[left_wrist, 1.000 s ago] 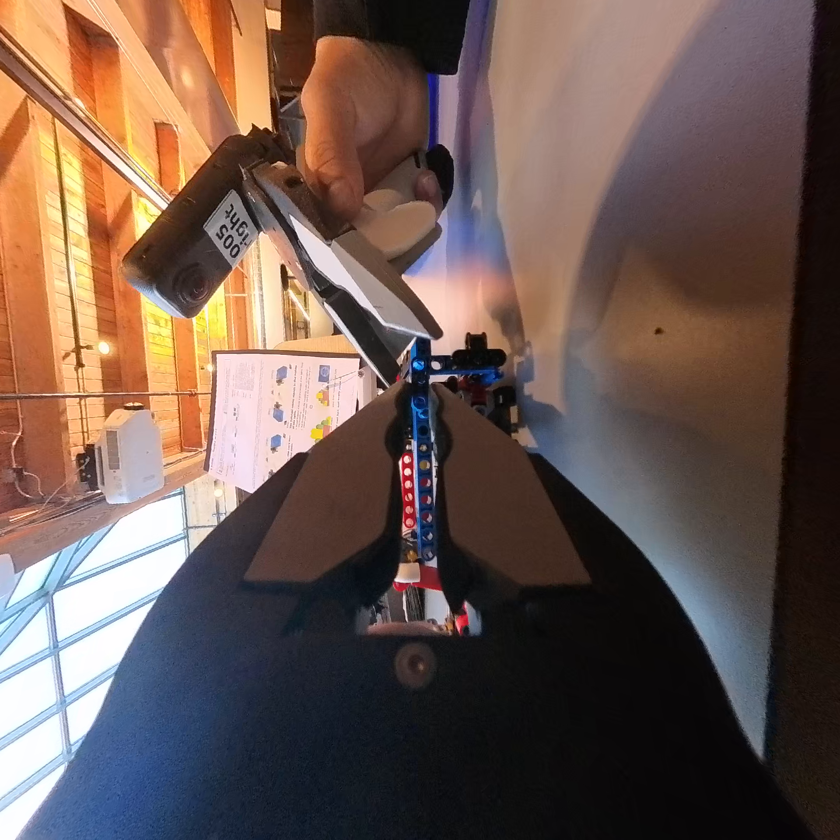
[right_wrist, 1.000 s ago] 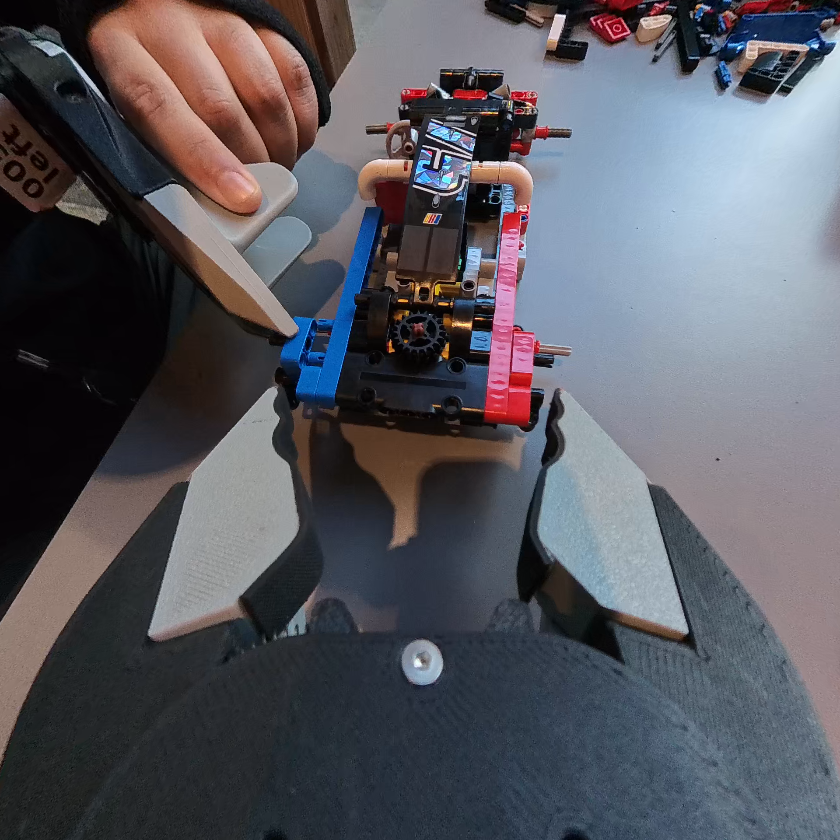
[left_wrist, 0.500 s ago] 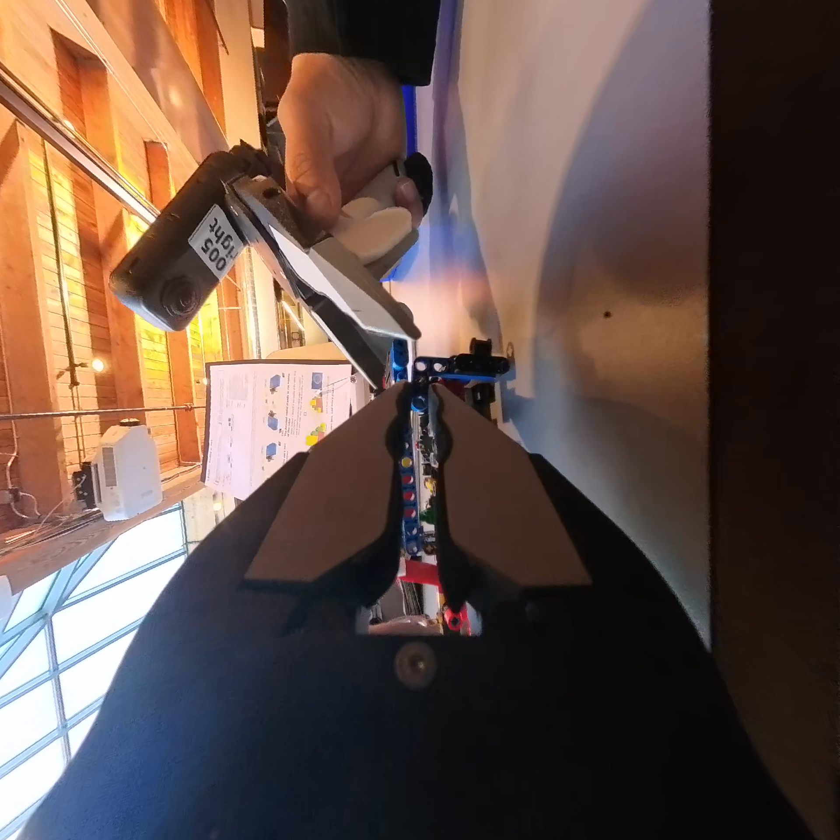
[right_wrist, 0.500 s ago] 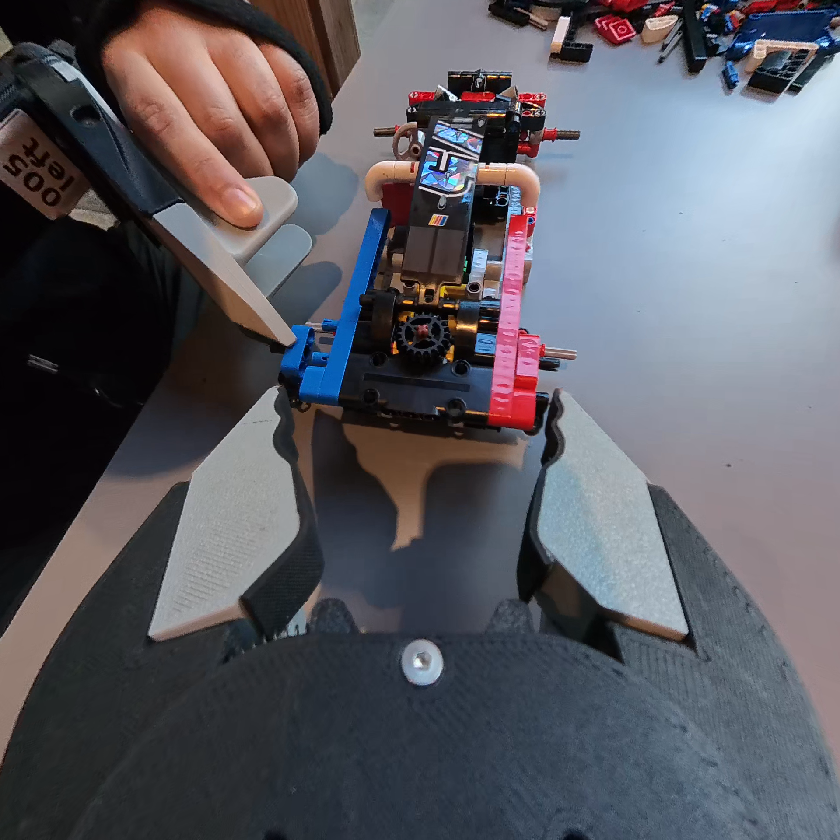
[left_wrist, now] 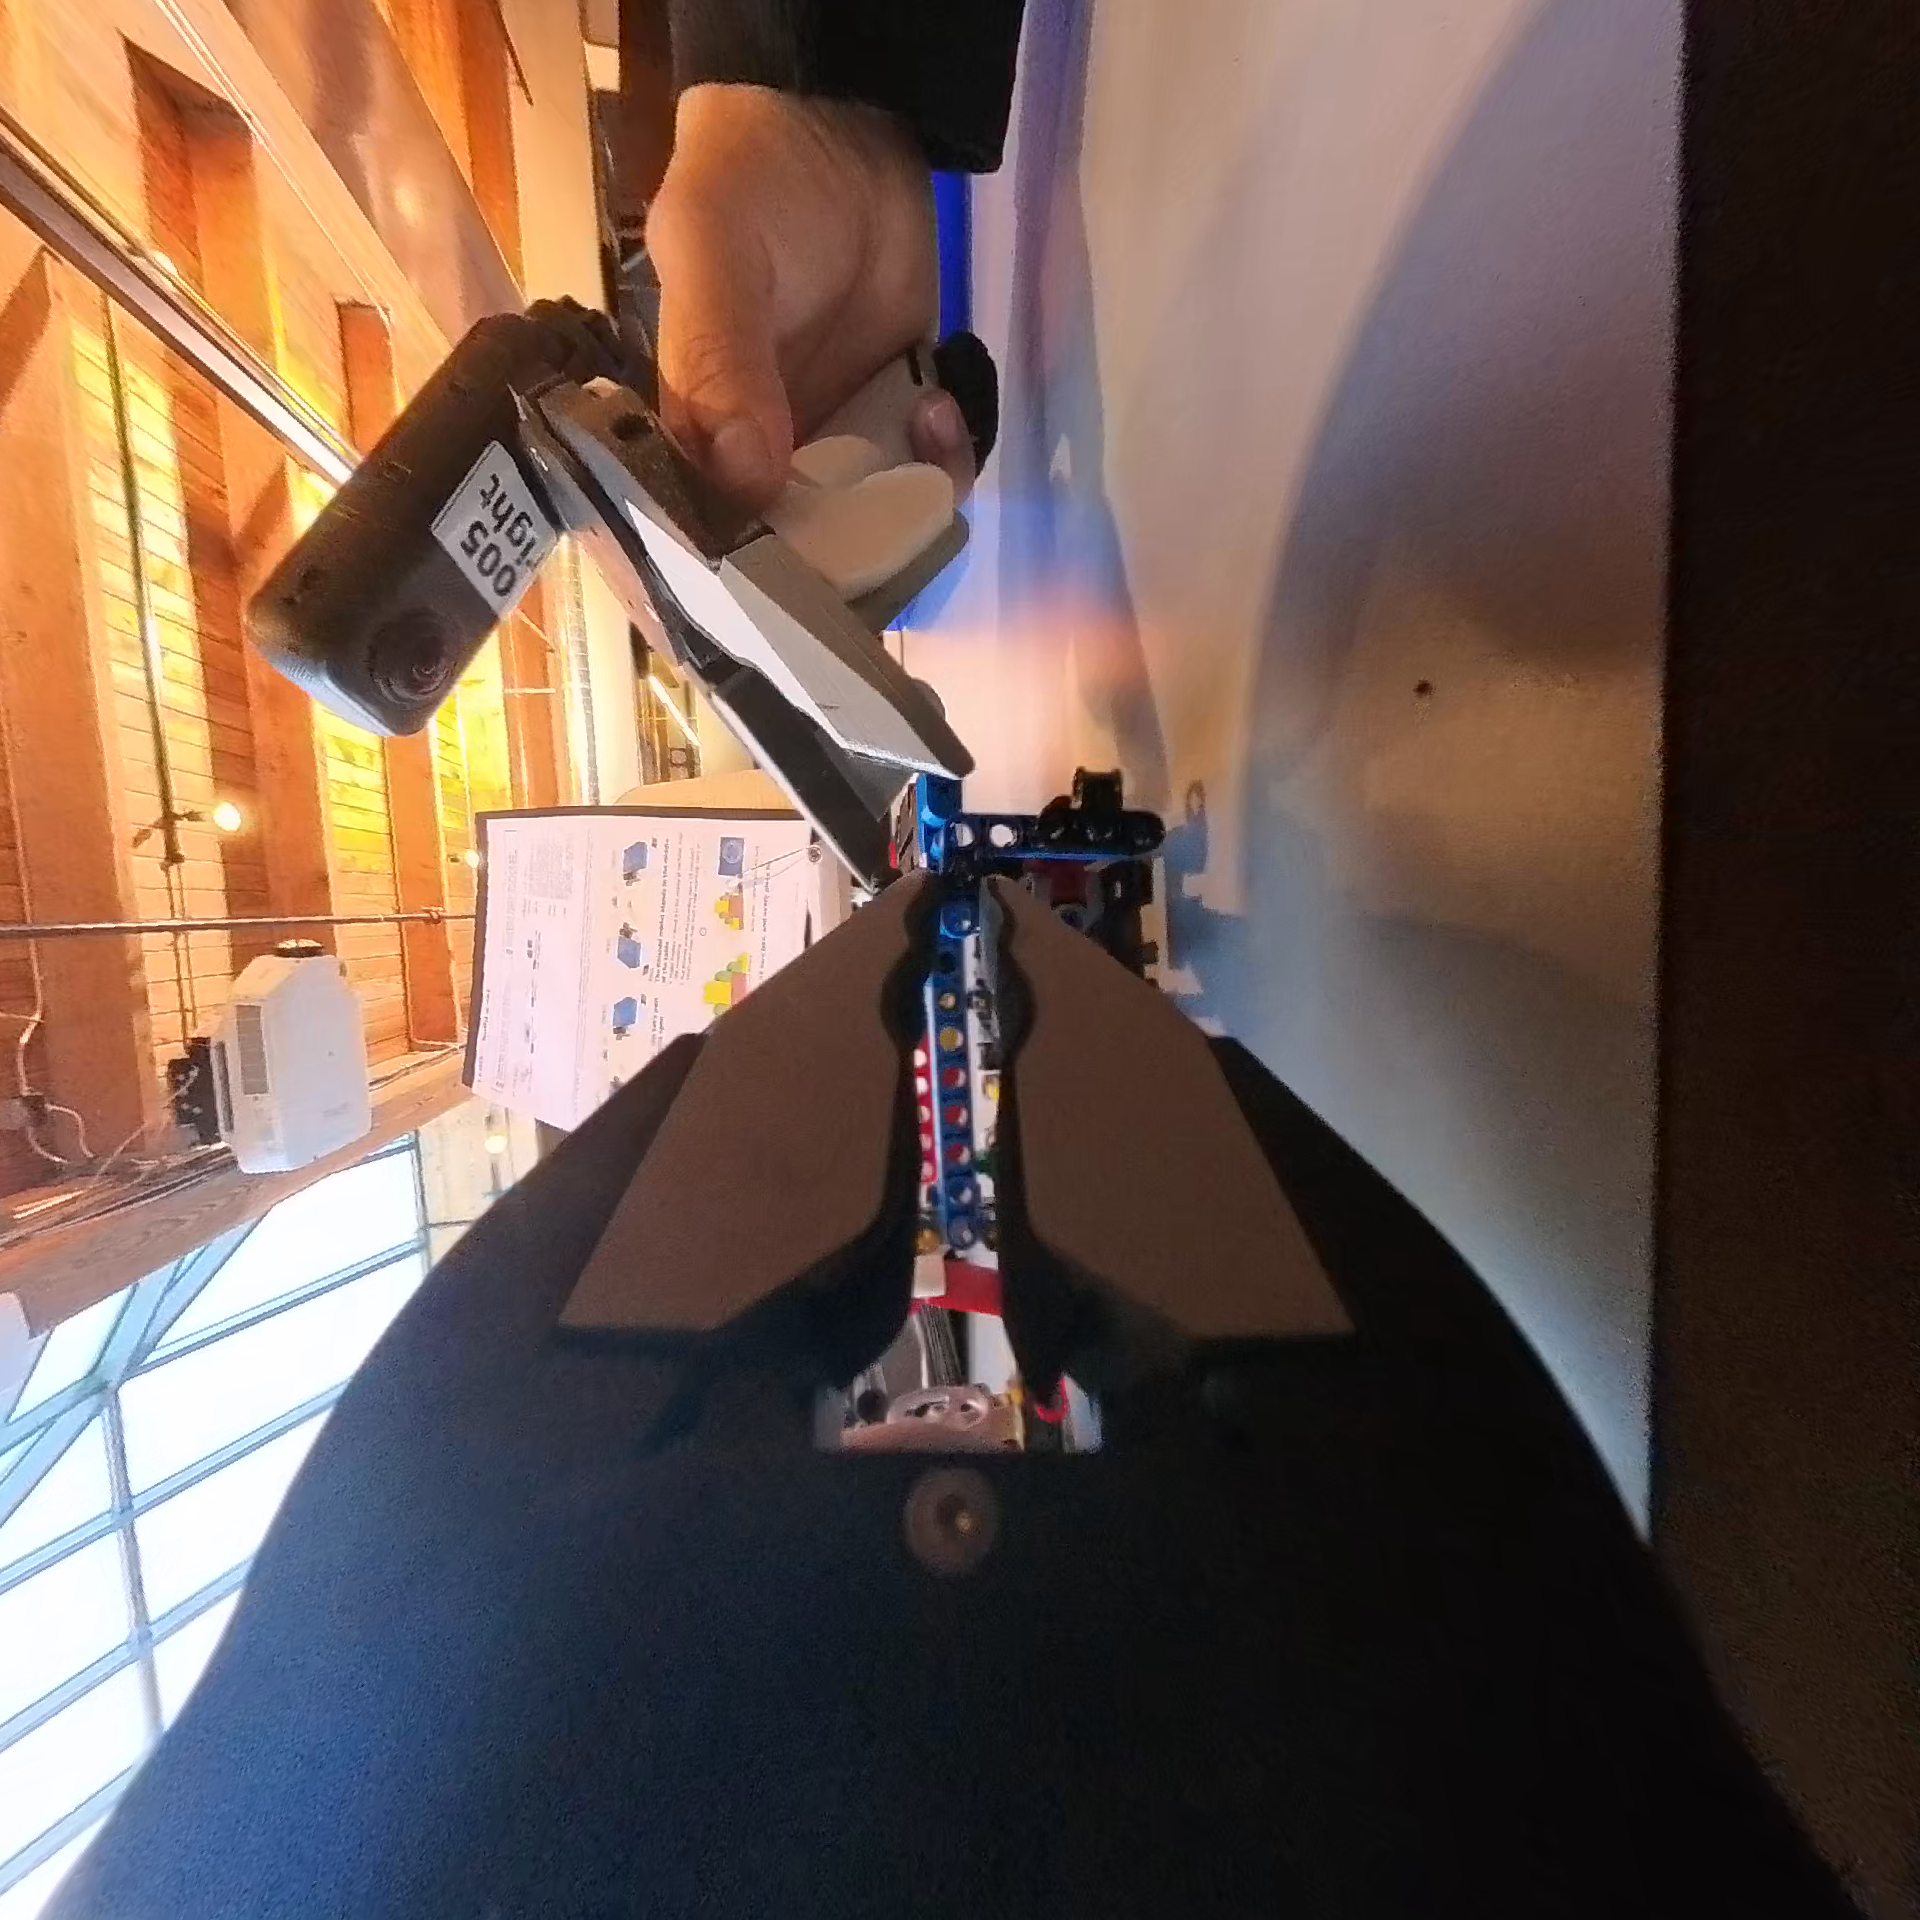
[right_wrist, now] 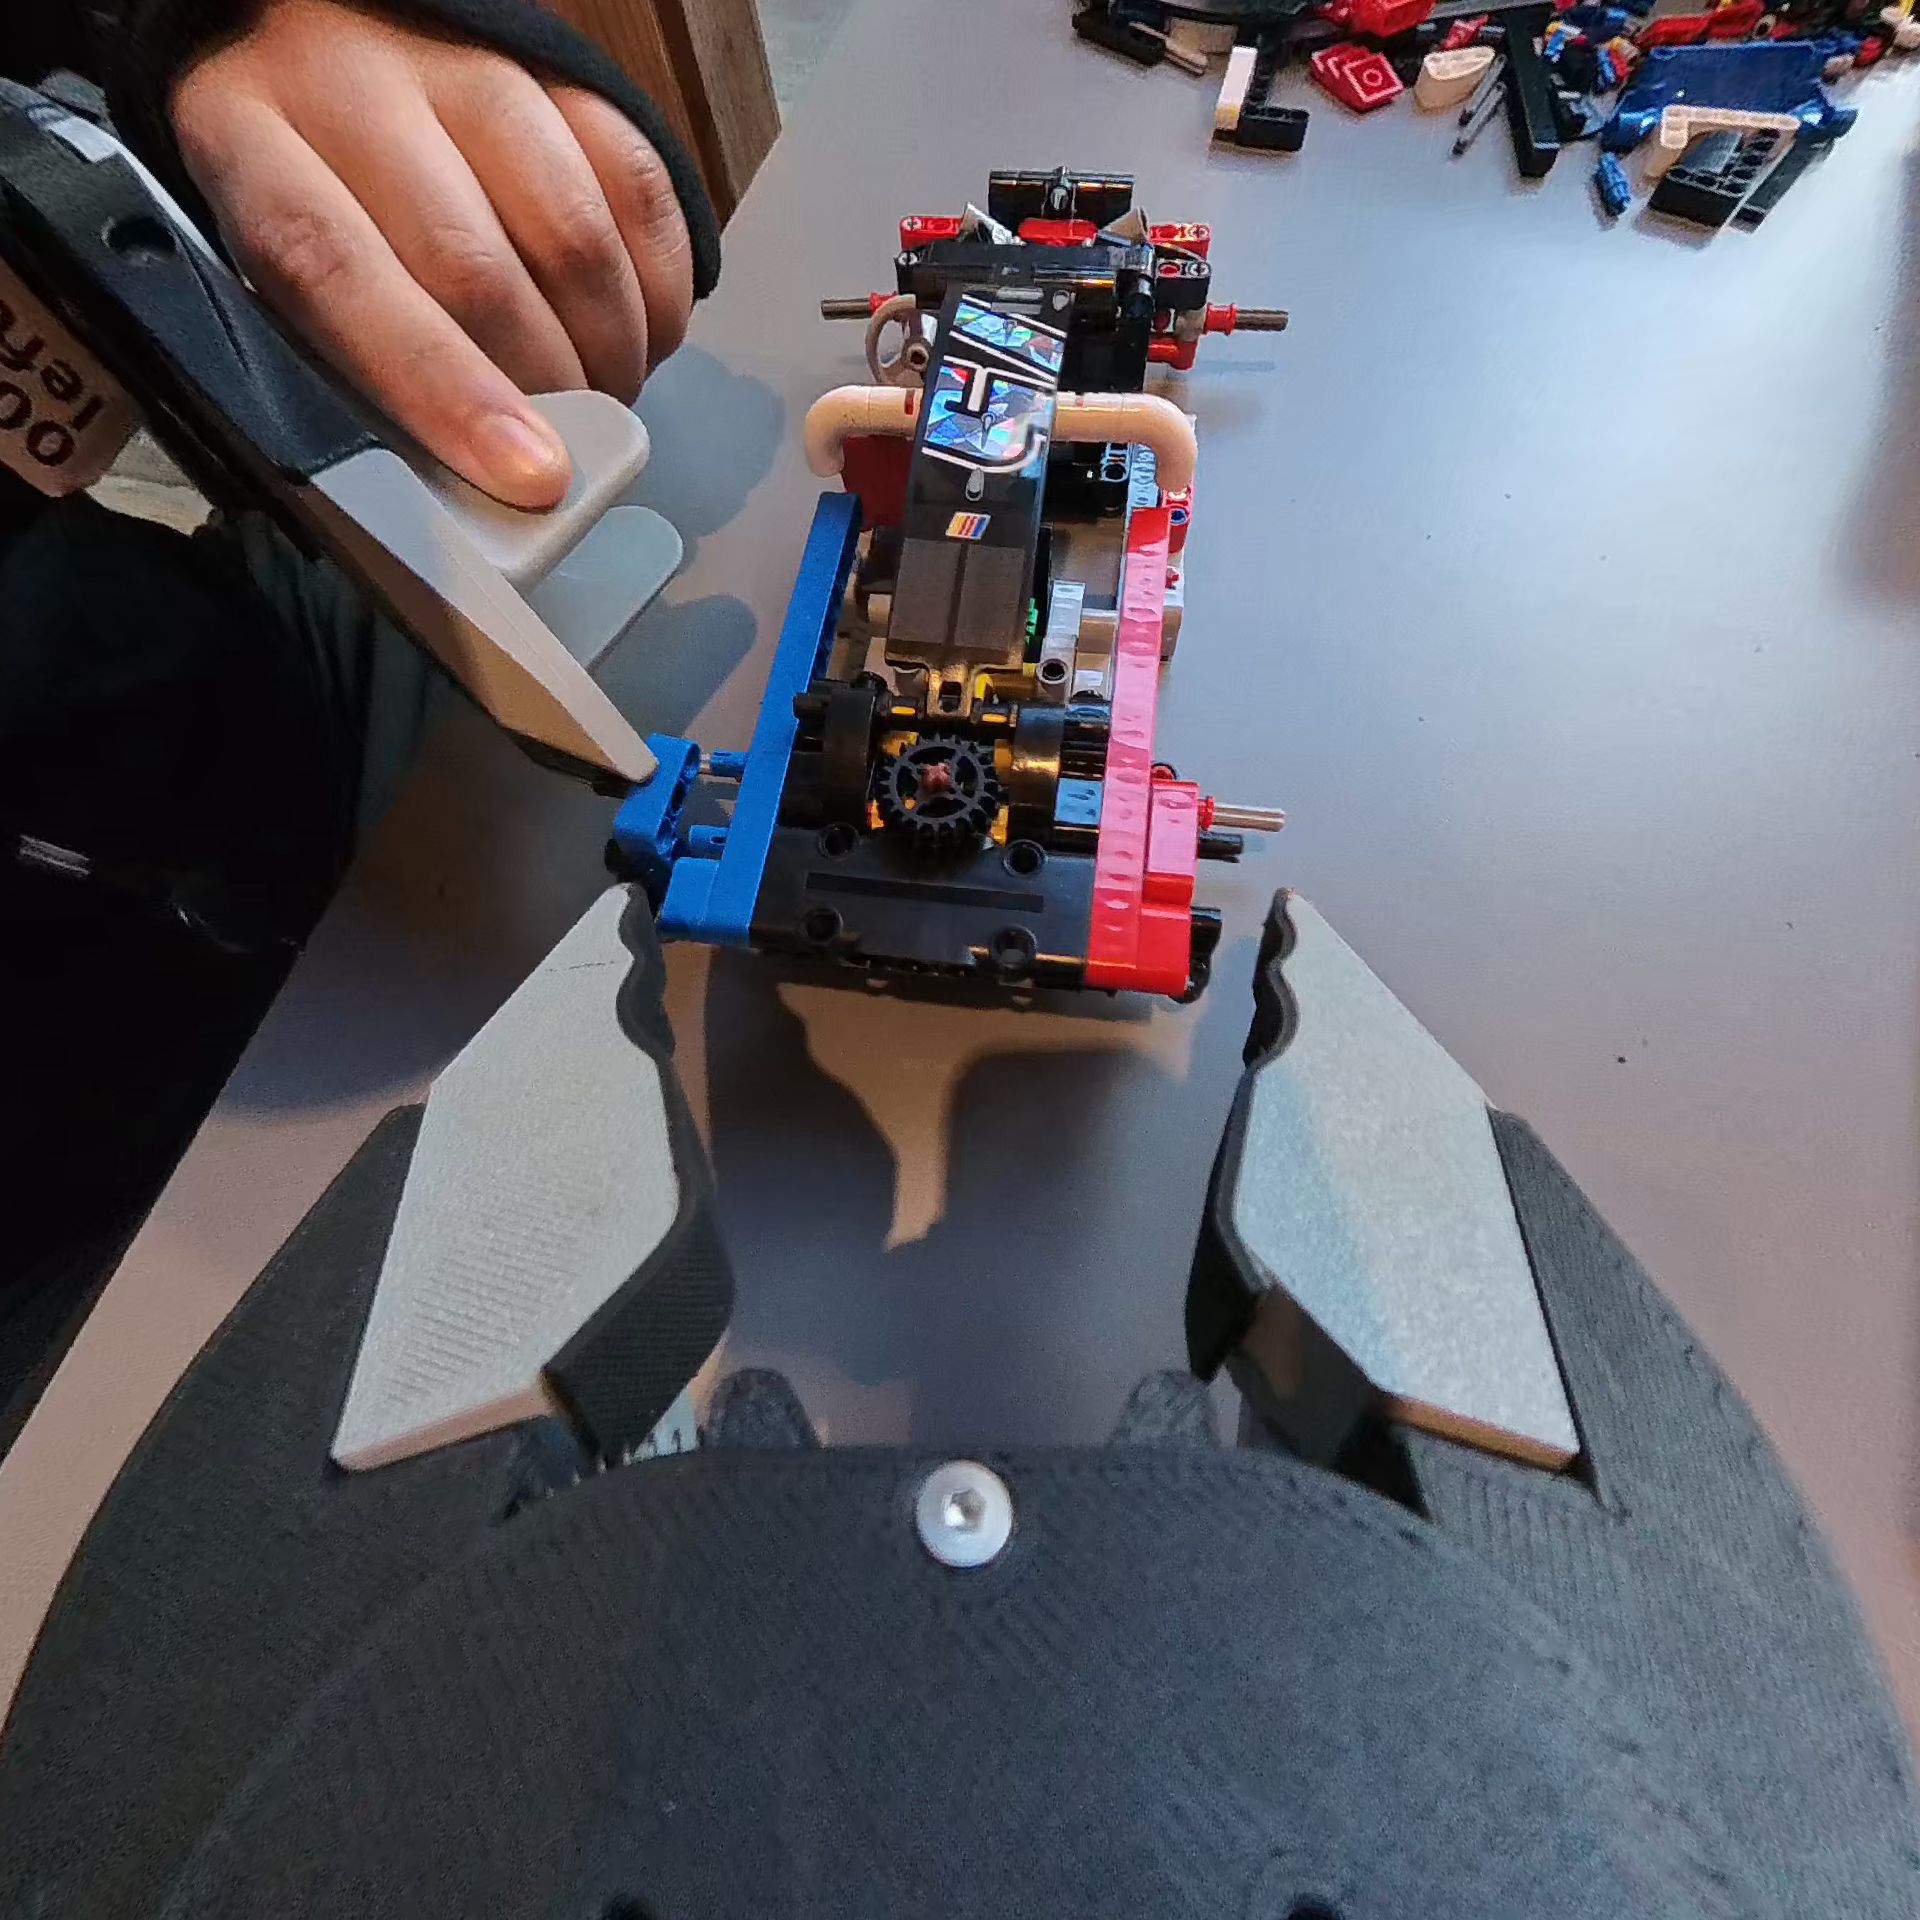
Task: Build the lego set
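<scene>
Our left claw pinches the car's blue piece at centre frame; our right claw gapes empty over the surface.

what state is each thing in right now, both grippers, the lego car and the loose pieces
left gripper: nearly shut, tips on the small blue piece
small blue piece: partly pushed on at the car's blue side, pins showing in the gap
right gripper: open, holding nothing, just short of the car's near end
lego car: half built, flat on the table
loose pieces: scattered at the far edge
</scene>
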`<control>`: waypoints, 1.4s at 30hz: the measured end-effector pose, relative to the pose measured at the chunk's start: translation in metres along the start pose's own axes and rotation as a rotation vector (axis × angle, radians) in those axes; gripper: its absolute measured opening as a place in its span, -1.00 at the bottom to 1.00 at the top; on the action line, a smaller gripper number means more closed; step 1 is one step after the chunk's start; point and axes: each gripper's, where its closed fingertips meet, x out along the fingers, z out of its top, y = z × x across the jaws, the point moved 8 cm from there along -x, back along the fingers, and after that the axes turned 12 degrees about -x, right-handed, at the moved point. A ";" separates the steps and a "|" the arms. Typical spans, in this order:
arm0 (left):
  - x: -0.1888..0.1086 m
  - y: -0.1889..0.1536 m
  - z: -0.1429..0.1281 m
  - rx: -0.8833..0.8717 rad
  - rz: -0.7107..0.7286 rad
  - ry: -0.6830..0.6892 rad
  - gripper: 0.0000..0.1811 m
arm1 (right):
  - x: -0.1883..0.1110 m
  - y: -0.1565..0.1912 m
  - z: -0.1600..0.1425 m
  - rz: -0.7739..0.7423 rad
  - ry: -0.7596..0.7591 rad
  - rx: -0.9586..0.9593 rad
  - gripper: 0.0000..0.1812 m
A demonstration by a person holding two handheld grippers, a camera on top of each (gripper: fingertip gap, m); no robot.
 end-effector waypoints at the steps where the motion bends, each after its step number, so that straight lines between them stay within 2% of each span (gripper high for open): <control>1: 0.000 0.000 0.001 0.002 0.000 -0.002 -0.96 | 0.001 0.001 0.001 0.000 0.002 -0.004 0.22; 20: 0.011 0.003 0.003 -0.072 0.009 0.073 -0.95 | 0.006 0.001 0.006 -0.027 0.027 0.025 0.23; 31: 0.015 0.002 0.005 -0.116 0.029 0.120 -0.95 | 0.005 -0.001 0.004 -0.039 0.008 0.036 0.16; 42: 0.015 0.000 0.000 -0.053 0.033 0.055 -0.95 | 0.007 0.002 0.003 -0.081 0.033 -0.016 0.17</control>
